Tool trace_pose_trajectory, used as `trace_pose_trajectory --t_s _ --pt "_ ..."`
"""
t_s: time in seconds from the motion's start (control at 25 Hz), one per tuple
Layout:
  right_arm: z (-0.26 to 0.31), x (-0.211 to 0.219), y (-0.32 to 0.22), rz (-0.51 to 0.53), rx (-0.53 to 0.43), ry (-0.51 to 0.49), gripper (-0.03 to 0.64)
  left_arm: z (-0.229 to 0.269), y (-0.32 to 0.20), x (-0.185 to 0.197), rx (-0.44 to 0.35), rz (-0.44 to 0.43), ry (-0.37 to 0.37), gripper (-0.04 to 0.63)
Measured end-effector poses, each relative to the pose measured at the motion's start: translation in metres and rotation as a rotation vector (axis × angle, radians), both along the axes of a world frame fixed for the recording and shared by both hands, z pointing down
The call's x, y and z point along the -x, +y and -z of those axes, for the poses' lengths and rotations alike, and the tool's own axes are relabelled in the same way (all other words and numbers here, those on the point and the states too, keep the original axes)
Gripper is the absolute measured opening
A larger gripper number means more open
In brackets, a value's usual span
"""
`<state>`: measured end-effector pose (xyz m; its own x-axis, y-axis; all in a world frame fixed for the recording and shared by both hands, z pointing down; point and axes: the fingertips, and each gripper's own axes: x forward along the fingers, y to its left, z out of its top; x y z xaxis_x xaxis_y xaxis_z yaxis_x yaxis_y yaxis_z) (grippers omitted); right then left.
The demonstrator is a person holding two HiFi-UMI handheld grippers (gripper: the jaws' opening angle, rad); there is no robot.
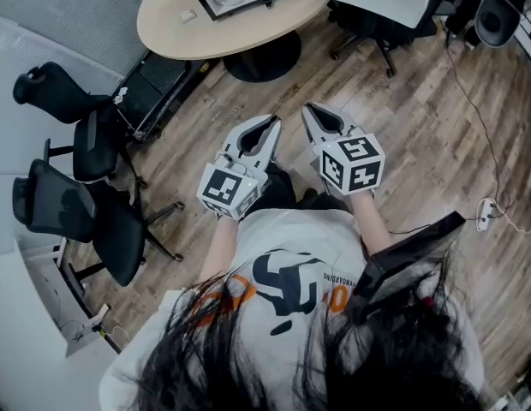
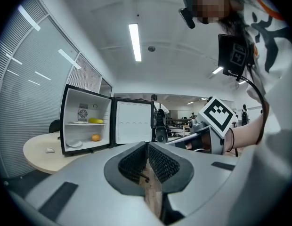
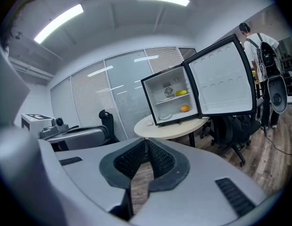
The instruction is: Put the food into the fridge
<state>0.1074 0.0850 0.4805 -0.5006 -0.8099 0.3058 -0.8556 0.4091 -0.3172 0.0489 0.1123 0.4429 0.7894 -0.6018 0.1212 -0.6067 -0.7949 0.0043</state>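
In the head view we stand well back from the round table (image 1: 176, 28), with the left gripper (image 1: 270, 125) and the right gripper (image 1: 310, 110) held low, each with its jaws pressed together on nothing. The left gripper view shows the fridge (image 2: 70, 121) on that table with its door (image 2: 133, 122) swung wide. A banana (image 2: 95, 120) lies on the shelf, and an orange (image 2: 95, 137) sits below, near a plate (image 2: 74, 144). The right gripper view shows the same loaded fridge, and its own jaws meet with nothing between them. The food looks stowed, so we judge that only the door is left. We should step in and push its free edge gently with closed jaws, without sliding the fridge.
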Motion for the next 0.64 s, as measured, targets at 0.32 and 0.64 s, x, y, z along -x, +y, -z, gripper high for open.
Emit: trace_pose_trajectory --t_s 0.32,0.64 --pt "-0.002 0.009 -0.009 0.020 0.001 0.022 0.034 0.000 -0.011 0.015 -0.004 0.034 0.012 0.014" --pt "-0.004 0.019 -0.022 0.032 0.006 0.041 0.034 0.005 -0.027 0.029 -0.013 0.060 0.030 0.014"
